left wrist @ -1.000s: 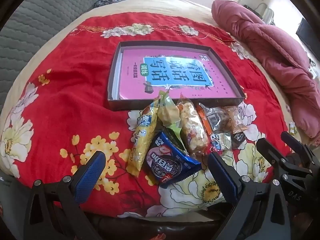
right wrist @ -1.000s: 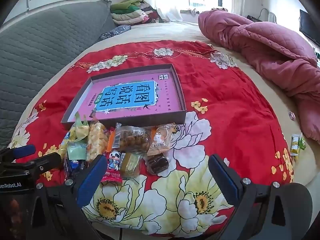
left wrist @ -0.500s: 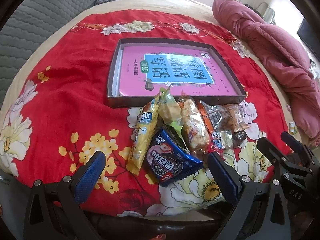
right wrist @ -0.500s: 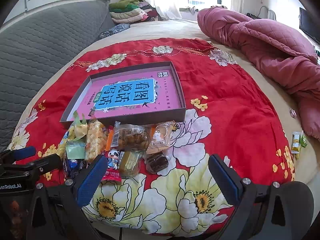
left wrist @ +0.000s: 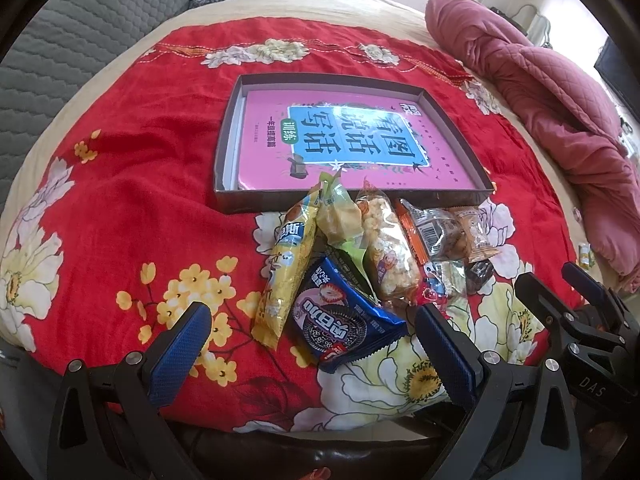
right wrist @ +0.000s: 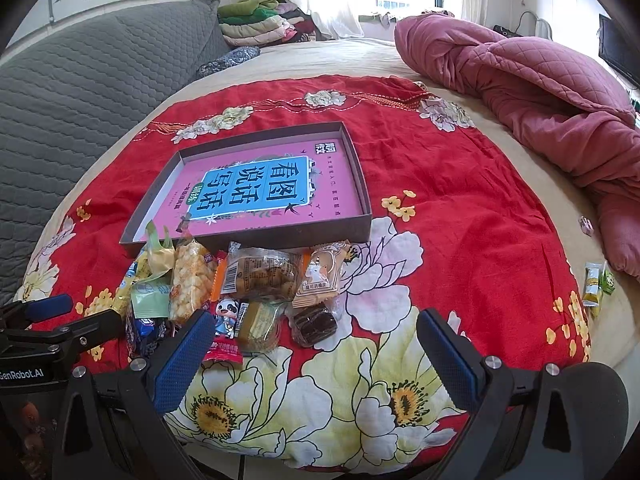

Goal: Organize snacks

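Blue cookie pack (left wrist: pixel 344 322): lies just ahead of left claw (left wrist: pixel 312 354), long axis slanting far-left; both claws spread, empty; right claw (right wrist: pixel 312 354) farther.

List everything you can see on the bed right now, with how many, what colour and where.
Shallow dark cardboard box: one, dark grey-brown, middle of the red cloth.
Pink book with blue title panel: one, lying inside the box.
Wrapped snacks: about ten, piled just in front of the box, among them a blue cookie packet, long yellow packet, clear puffed-rice bar and dark brown cake.
Small green-yellow sweets: about two, far right edge of the bed.
Red floral cloth: one, spread over the beige bed.
Pink quilted blanket: one, bunched at the right.
Grey quilted headboard: one, left.
Folded clothes: one stack, by the window.
Left gripper: open, empty.
Right gripper: open, empty.
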A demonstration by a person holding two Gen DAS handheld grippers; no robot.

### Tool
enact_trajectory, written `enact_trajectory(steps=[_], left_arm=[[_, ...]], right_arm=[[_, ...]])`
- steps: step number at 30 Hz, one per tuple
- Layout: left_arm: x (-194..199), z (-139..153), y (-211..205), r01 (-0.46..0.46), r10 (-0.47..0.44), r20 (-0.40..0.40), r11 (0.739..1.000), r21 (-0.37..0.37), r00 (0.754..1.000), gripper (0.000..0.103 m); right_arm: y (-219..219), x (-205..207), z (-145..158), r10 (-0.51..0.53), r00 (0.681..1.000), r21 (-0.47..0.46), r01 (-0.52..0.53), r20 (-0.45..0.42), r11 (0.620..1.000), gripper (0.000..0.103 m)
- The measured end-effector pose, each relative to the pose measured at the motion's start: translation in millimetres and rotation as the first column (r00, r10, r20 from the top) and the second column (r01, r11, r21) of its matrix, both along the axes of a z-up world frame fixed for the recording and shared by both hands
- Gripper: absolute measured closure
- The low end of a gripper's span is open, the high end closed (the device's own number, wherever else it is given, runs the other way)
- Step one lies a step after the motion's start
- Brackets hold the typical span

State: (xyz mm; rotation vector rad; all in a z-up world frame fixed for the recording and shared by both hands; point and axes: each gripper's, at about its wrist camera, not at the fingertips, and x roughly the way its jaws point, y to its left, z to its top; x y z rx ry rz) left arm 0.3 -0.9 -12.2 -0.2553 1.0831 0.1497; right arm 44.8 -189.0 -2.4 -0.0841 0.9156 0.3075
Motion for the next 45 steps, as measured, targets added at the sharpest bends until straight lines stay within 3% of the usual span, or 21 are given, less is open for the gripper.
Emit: enact_trajectory(steps=[36,45], left_arm=[[3,-4,12,-0.020,0.020,-0.012,1.000,-0.020,1.000,0.001],[5,-9,32,-0.077,0.076,-0.022,0.997,-0.024,0.997,0.001]], right_arm=[[2,1,-6,0.004,1.000,0.004,-0.004,-0.012,1.000,0.001],[5,9,-7,0.024,1.000,0.025,-0.024,-0.014,0.999,0.001]])
